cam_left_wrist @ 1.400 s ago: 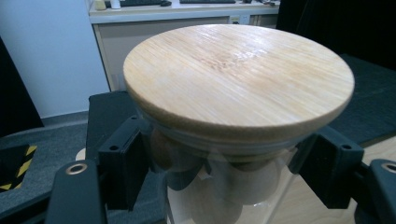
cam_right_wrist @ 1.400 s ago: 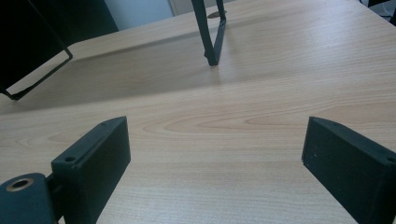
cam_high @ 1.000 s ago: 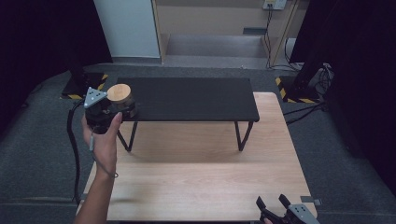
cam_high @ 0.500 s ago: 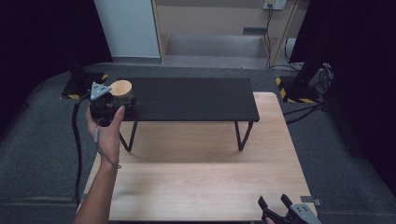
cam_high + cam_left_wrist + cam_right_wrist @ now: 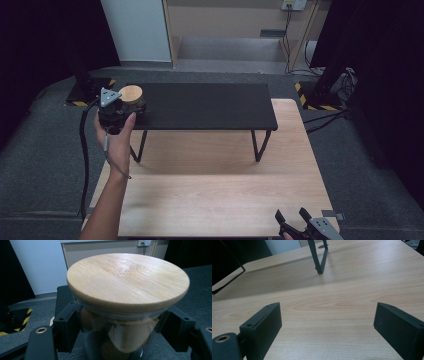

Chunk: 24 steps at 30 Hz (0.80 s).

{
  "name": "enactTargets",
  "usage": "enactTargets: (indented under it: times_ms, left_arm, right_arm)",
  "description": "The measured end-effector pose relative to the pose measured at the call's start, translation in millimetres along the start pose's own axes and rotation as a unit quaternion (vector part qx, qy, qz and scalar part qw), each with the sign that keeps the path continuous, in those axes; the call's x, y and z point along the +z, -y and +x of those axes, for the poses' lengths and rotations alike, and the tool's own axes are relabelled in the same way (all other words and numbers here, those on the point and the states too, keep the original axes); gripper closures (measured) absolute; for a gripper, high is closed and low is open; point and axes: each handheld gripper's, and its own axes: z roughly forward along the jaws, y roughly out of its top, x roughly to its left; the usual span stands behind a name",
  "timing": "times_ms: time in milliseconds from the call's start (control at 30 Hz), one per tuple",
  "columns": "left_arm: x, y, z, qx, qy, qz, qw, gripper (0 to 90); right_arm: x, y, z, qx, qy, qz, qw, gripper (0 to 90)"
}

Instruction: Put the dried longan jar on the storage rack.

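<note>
The left gripper [image 5: 121, 107] has its jaws clamped on a glass jar [image 5: 120, 340] with a round wooden lid [image 5: 127, 281], held at the far left end of the black shelf [image 5: 210, 105] that stands on the wooden table [image 5: 215, 190]. Whether the jar's base is touching the shelf or hanging just above it, I cannot tell from here.

The grip sits on the glass just under the lid, one jaw on each side, which looks the sensible place: the lid overhangs there and should catch on the jaws if the jar slips down. I would guess the glass is stiff, smooth and rather slippery, and would break if dropped, so a firm, steady squeeze on the body suits it better than any hold on the lid, which may only rest loosely on top. Something rounded and brownish lies inside, so it probably has some weight.

The right gripper [image 5: 292, 226] waits low at the near right edge of the table, its jaws spread wide with only bare wood between them.
</note>
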Motion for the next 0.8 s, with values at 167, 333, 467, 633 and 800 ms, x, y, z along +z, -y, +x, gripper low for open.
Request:
enactTargets:
  times_ms: [167,333,467,633,800]
  left_arm:
    - [-0.5,0.0,0.8,0.001,0.003,0.001,1.0,7.5]
    - [-3.1,3.2,-2.0,-0.004,-0.005,-0.009,0.9999,1.6]
    - [-6.4,5.6,0.2,-0.011,-0.004,-0.018,0.9998,1.3]
    - [-12.2,7.9,2.3,-0.013,0.0,-0.023,0.9996,1.4]
    - [-23.4,14.0,1.4,-0.011,0.001,-0.037,0.9992,1.3]
  right_arm:
    - [-0.1,0.2,0.2,0.0,0.0,0.001,1.0,7.9]
    - [0.5,-0.6,1.0,-0.001,-0.002,0.0,1.0,7.9]
    - [0.3,-1.7,2.3,-0.001,-0.003,0.0,1.0,7.9]
    - [-0.6,-2.5,3.1,-0.002,-0.002,-0.001,1.0,7.9]
    - [0.8,-3.5,5.1,-0.006,-0.004,-0.001,1.0,7.8]
